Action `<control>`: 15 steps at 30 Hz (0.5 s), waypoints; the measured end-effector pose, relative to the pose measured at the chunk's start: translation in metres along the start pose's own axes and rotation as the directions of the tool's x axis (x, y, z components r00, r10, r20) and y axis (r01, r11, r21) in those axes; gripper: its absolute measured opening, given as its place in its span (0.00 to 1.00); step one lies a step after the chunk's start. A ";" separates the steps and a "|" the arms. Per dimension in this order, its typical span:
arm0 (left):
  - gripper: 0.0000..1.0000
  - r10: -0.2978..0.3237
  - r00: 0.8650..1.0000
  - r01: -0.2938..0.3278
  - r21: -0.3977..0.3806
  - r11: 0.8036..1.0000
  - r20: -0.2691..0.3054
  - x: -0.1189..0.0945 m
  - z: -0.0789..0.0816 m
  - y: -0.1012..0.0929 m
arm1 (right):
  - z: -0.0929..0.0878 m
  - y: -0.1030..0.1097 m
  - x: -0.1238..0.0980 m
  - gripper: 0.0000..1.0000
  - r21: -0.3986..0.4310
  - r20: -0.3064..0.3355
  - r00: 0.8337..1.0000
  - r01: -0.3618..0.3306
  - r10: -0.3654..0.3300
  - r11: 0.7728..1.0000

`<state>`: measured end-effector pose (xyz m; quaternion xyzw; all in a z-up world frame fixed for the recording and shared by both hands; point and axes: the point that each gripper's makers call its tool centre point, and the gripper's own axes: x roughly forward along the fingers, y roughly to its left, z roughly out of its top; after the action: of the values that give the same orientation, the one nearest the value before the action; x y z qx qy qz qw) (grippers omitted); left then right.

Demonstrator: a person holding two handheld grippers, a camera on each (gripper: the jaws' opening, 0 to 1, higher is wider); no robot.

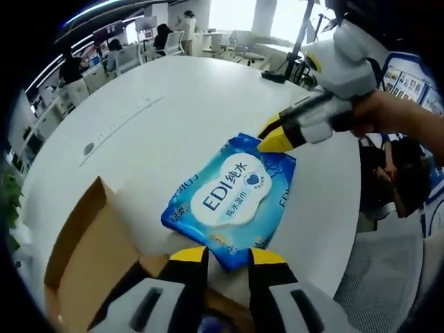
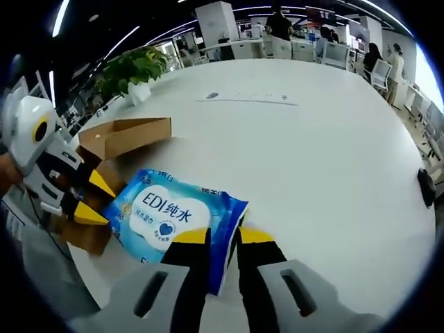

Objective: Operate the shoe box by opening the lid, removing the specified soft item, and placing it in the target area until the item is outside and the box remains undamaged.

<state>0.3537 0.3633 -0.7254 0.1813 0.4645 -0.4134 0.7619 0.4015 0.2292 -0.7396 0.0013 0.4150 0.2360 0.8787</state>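
Observation:
A blue wet-wipes pack point(image 1: 232, 198) with a white "EDI" label hangs level just over the white table point(image 1: 173, 104), held from two sides. My left gripper point(image 1: 228, 256) is shut on its near corner. My right gripper point(image 1: 272, 137), held by a hand, comes in from the right and pinches the far edge. In the right gripper view the pack point(image 2: 170, 215) has its edge between my right gripper's point(image 2: 222, 236) yellow tips, and my left gripper point(image 2: 97, 200) bites the opposite edge. The open brown shoe box point(image 1: 83, 257) sits beside the pack, at the table's edge point(image 2: 128, 135).
A potted plant point(image 2: 135, 66) stands at the table's rim beyond the box. A small round disc point(image 2: 212, 96) lies on the far part of the table, and a dark object point(image 2: 424, 186) sits at its right edge. Office desks, chairs and people fill the background.

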 end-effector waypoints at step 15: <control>0.26 -0.034 0.989 0.046 -0.079 0.996 0.147 -0.041 0.021 -0.009 | 0.016 0.021 -0.027 0.19 -0.053 0.029 0.999 -0.017 0.018 0.998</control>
<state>0.3491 0.3634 -0.6785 0.1099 0.4280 -0.4214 0.7919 0.3896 0.2398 -0.7058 -0.0149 0.3957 0.2547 0.8822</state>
